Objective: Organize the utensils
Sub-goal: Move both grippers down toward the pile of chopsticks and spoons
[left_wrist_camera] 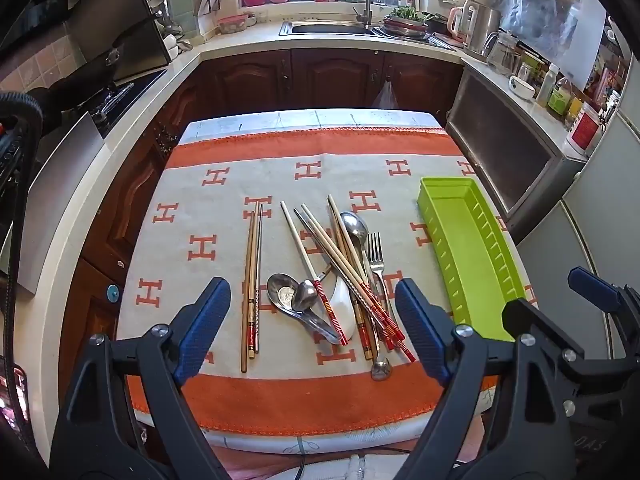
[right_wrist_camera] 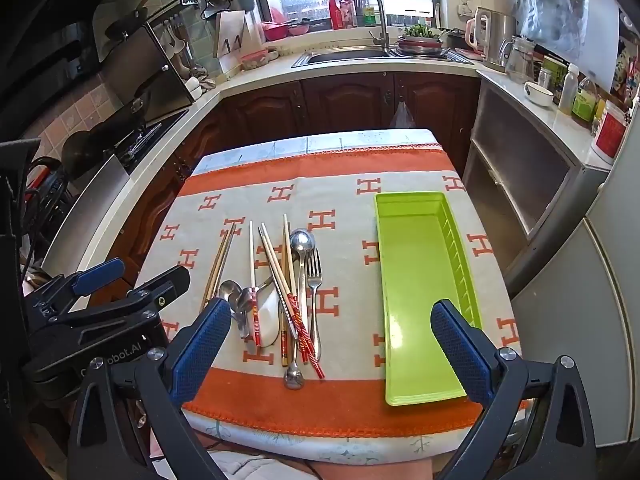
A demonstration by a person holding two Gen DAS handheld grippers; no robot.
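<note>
A heap of utensils lies on the orange-and-cream cloth: several chopsticks, metal spoons, a white ceramic spoon and a fork. A separate pair of chopsticks lies to its left. A long green tray stands bare to the right. My left gripper hovers open above the near end of the heap, nothing between its fingers. My right gripper is open too, above the gap between the heap and the green tray.
The cloth-covered table stands in a kitchen, with dark cabinets and a sink counter beyond, a stove at the left and a metal cabinet at the right. Each gripper shows at the edge of the other's view.
</note>
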